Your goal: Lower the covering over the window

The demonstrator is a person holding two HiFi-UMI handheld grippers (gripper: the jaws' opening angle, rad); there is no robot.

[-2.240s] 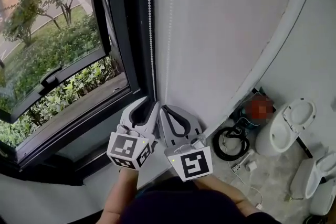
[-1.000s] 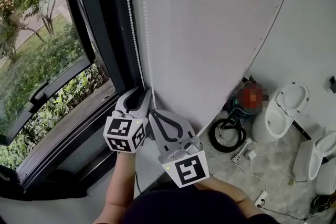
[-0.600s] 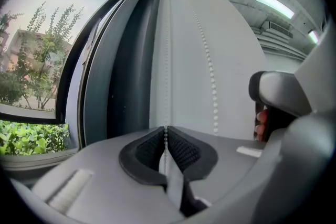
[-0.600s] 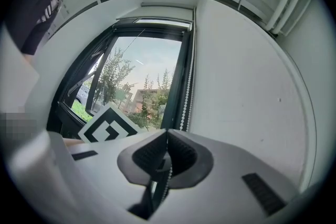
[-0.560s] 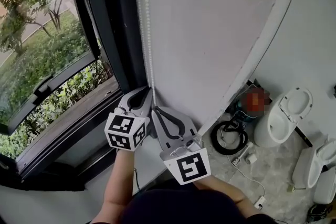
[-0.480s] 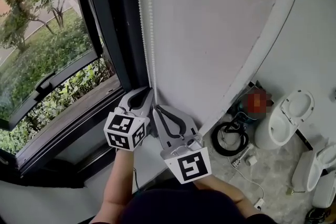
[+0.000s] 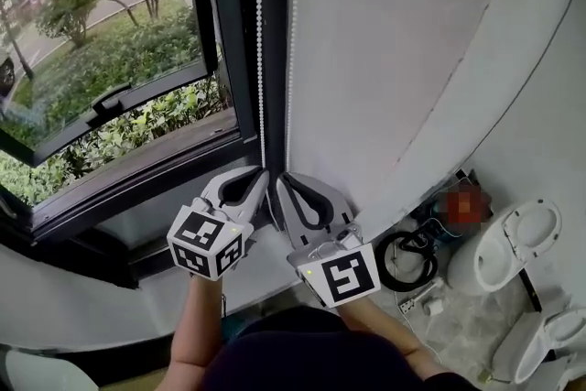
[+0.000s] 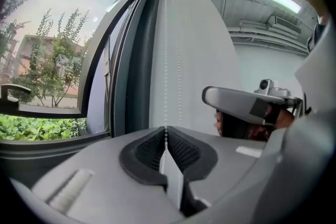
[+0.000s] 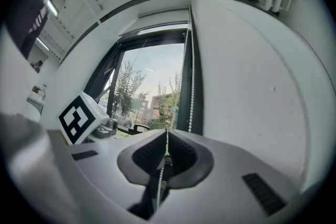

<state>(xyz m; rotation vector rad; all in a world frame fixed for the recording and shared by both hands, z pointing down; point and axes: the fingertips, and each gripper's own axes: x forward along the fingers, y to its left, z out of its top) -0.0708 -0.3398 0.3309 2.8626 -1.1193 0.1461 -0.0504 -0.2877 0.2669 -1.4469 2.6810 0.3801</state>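
Two strands of a white bead chain (image 7: 260, 59) hang along the dark window frame (image 7: 240, 41), beside the white wall. My left gripper (image 7: 263, 181) is at the chain's lower end. Its jaws have just been closing and now stand shut on the bead chain (image 8: 166, 86), which runs up from the tips. My right gripper (image 7: 283, 186) sits right beside it, shut on the bead chain (image 9: 167, 136); beads run through the hollow between its jaws. A second strand (image 9: 191, 86) hangs just to its right. The window glass (image 7: 110, 32) is uncovered, and no blind shows in the head view.
A tilted-out window sash (image 7: 110, 105) with a handle opens onto shrubs and trees. The white wall (image 7: 403, 59) fills the right. Far below on the floor are white toilets (image 7: 517, 238), a black cable coil (image 7: 403, 256) and a power strip (image 7: 414, 299).
My left gripper's jaws have closed on the chain and the gripper has drawn slightly back and left. The right gripper stays shut on the chain. The head view has swung toward the window.
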